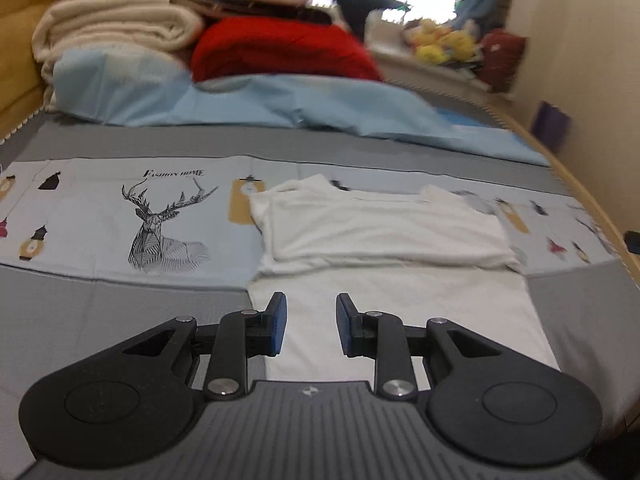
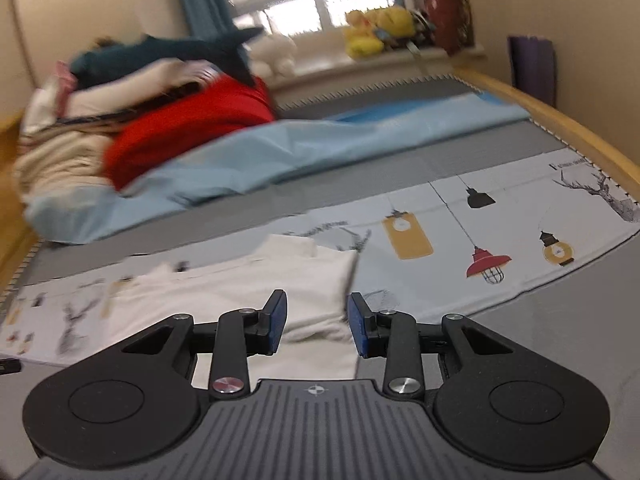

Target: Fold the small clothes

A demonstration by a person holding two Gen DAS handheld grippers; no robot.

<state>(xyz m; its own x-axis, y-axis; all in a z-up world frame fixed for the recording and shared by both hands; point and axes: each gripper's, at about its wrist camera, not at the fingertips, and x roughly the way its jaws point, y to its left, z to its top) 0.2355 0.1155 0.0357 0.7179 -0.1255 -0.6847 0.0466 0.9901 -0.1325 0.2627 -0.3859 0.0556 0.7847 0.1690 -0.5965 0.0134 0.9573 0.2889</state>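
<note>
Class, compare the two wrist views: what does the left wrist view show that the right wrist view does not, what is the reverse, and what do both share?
Only the left wrist view shows the "Fashion Home" lettering above a large deer print. Only the right wrist view shows the red hanging lamp print and a white plush toy on the sill. Both show the white garment on the bed, the red bundle, the light blue sheet, and an open hand-held gripper.

My shirt (image 1: 384, 224) is plain white. It lies on a pale blue sheet (image 1: 100, 216) printed with a black line-drawn deer (image 1: 160, 228), yellow lanterns and a red lamp (image 2: 488, 266), over grey bedding. Behind are a light blue quilt (image 1: 248, 104), a red blanket (image 1: 280, 52) and cream blankets (image 1: 116, 24).
</note>
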